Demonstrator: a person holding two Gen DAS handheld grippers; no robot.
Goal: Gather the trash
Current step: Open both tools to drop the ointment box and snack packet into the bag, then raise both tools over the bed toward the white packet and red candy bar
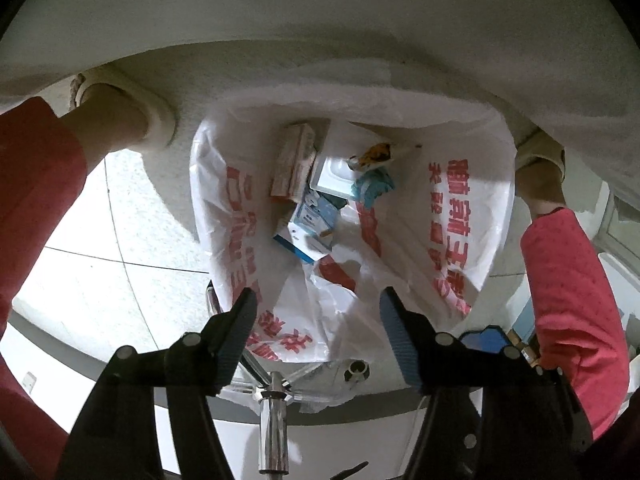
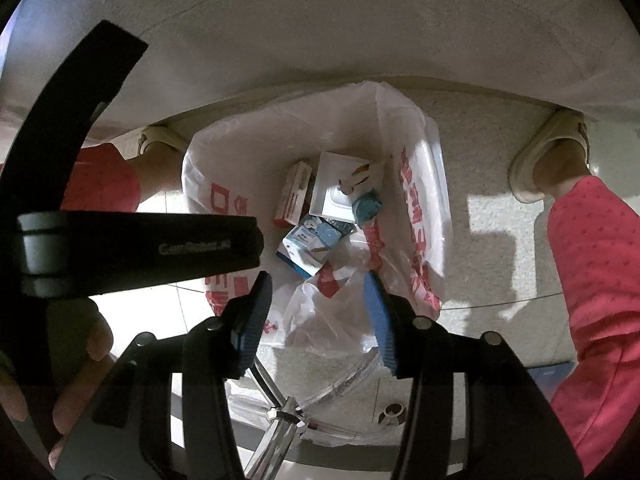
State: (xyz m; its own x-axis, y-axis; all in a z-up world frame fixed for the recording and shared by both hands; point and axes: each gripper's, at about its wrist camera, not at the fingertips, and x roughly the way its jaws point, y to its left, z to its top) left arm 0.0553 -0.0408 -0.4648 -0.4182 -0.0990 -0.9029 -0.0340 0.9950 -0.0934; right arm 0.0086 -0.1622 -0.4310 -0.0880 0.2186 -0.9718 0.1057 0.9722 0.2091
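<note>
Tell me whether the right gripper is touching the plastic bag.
Cannot tell. In the right wrist view the open right gripper frames crumpled film of the bag, but the film may lie below the pads; no contact or gap shows plainly.

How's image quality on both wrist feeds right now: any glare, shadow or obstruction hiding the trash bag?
Left wrist: fisheye bends the floor lines; bright floor glare at left; the trash bag is evenly lit, its contents sharp. Right wrist: the left gripper's dark body blocks the left side; a hard shadow falls on the floor at right; the bag interior reads clearly.
</note>
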